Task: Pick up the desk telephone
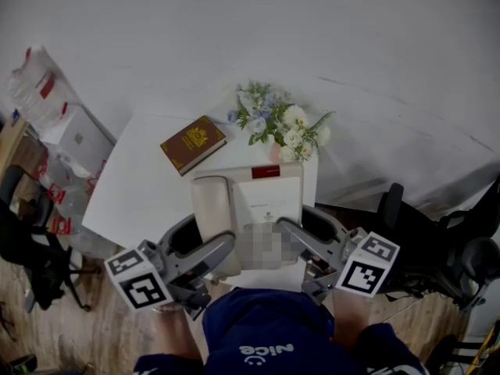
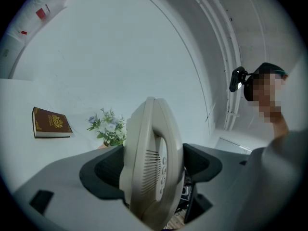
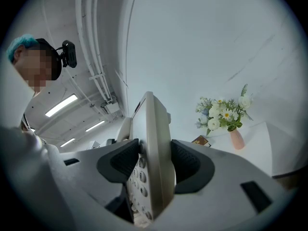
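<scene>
1. My left gripper is clamped on the left side of the desk telephone, the side where the handset sits in its cradle. In the left gripper view its dark pads press on both faces of the cream body.
2. My right gripper is closed on the opposite side. The right gripper view shows the telephone edge-on between the pads, with the keypad buttons just below the grip.
3. From the head view the telephone hangs between the two grippers, over the near edge of the white table and close to my body. In the left gripper view I see floor under its lower edge, so I judge it clear of the tabletop.
4. The red-brown book and the bouquet of flowers in its pink vase sit further back on the table, apart from the telephone.
5. By my reading the grasp is done and the lift is done or nearly so. What remains is to hold it level with both grips firm, so the handset stays in its cradle.
</scene>
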